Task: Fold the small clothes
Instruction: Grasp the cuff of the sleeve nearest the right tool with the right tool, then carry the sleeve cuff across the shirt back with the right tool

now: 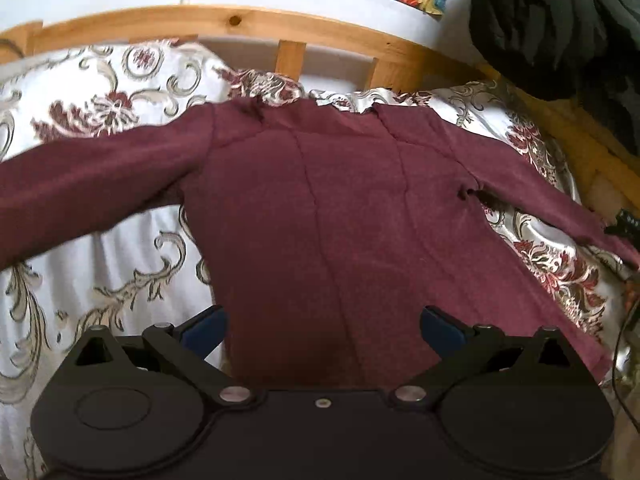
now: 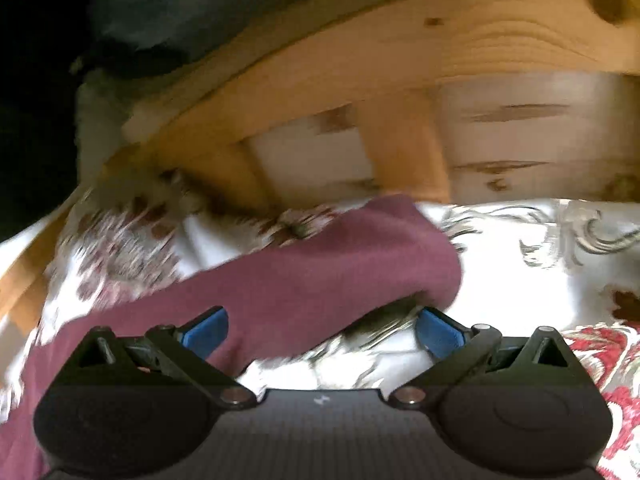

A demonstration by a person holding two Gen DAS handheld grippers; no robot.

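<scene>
A maroon long-sleeved top [image 1: 328, 208] lies flat on a floral bedspread [image 1: 100, 264], body toward me, sleeves spread left and right. My left gripper [image 1: 322, 330] is open and empty, hovering over the top's lower hem. In the right wrist view, one maroon sleeve [image 2: 312, 276] runs from lower left to its cuff at centre right. My right gripper [image 2: 320, 332] is open and empty, just above the sleeve near the cuff. That view is blurred.
A wooden slatted bed frame [image 1: 288, 56] borders the far side and shows close up in the right wrist view [image 2: 400, 80]. A dark bundle of fabric [image 1: 560, 28] hangs over the frame at the right. A black cable [image 1: 620, 340] runs along the right edge.
</scene>
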